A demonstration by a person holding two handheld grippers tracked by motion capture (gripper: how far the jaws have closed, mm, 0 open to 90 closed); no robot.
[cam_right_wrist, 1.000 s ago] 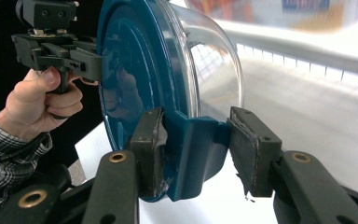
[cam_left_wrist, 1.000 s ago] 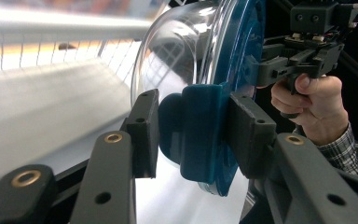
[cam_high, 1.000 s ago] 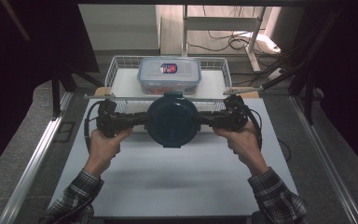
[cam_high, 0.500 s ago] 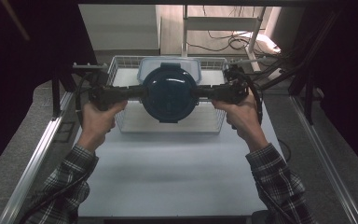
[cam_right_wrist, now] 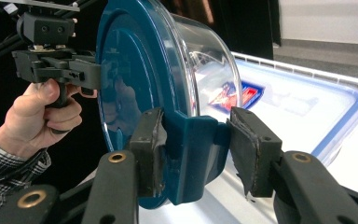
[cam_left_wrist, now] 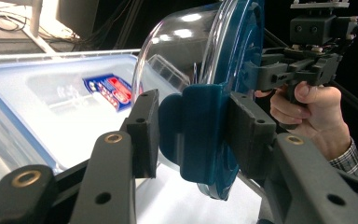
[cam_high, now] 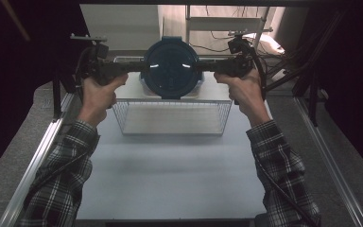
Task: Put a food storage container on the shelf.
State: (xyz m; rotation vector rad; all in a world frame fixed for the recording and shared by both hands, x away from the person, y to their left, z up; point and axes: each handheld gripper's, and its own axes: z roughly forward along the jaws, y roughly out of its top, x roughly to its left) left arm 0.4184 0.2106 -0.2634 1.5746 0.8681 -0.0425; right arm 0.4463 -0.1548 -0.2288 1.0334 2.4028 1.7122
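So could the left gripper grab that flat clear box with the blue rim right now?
Probably not: the left gripper is busy clamping the round blue-lidded container's latch tab, above the flat clear box.

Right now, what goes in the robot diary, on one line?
left gripper: shut on round container | right gripper: shut on round container | held above wire basket

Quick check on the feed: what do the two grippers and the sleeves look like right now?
Both grippers, left gripper and right gripper, are black pistol-grip tools with boxy black jaws on arms with brass-ringed pivots. A black cable loops from the right one. The sleeves are black-and-white plaid.
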